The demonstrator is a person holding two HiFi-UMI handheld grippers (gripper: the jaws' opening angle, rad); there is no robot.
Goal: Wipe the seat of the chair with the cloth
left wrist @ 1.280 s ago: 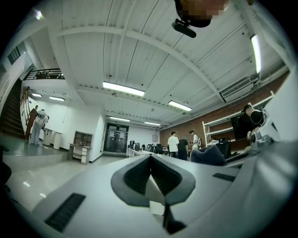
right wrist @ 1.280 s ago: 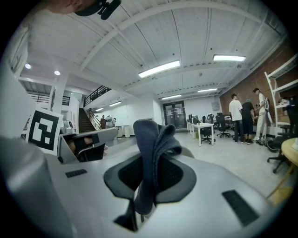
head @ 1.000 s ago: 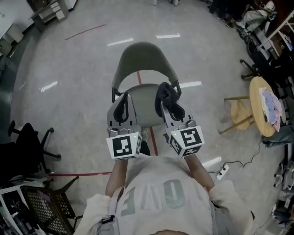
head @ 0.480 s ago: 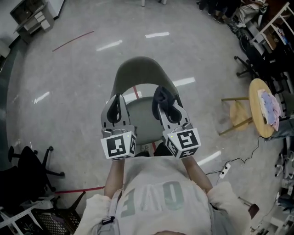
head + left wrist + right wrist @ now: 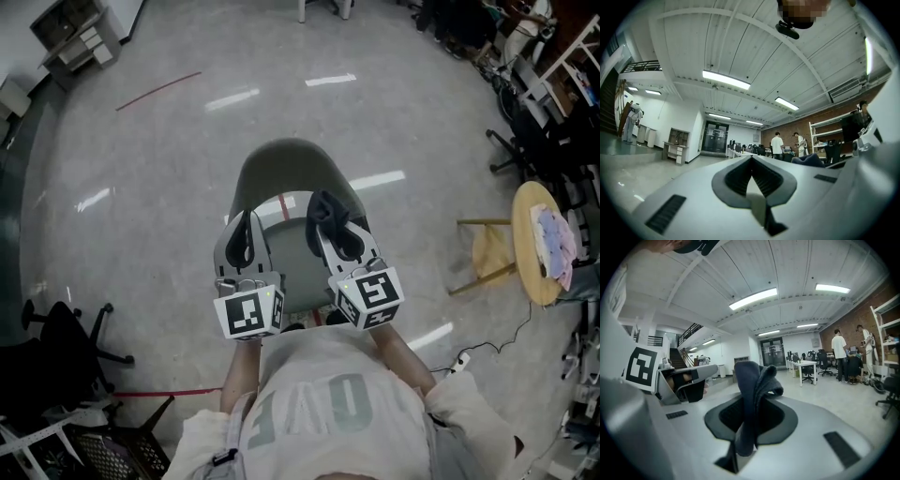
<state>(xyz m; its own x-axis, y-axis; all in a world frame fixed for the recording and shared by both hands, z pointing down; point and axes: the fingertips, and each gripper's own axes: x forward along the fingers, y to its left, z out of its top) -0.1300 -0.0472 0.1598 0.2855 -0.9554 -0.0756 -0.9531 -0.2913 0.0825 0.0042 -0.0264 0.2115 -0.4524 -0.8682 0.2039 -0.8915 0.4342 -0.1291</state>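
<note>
A grey-green chair stands on the floor in front of me, with its curved back farthest from me and its seat below my grippers. My right gripper hovers over the seat's right side, shut on a dark blue cloth. In the right gripper view the cloth sticks up folded from between the jaws of that gripper. My left gripper is held beside it over the seat's left side. It is shut with nothing in it. Both gripper cameras look out level across the room.
A round wooden stool with a pale cloth on it stands at the right. A black office chair and a mesh crate are at the lower left. A power strip lies on the floor at right. People stand by desks far off.
The view has shifted a little and the chair sits slightly higher in it. Both grippers stay side by side over the seat, the right one still clamped on the cloth.
</note>
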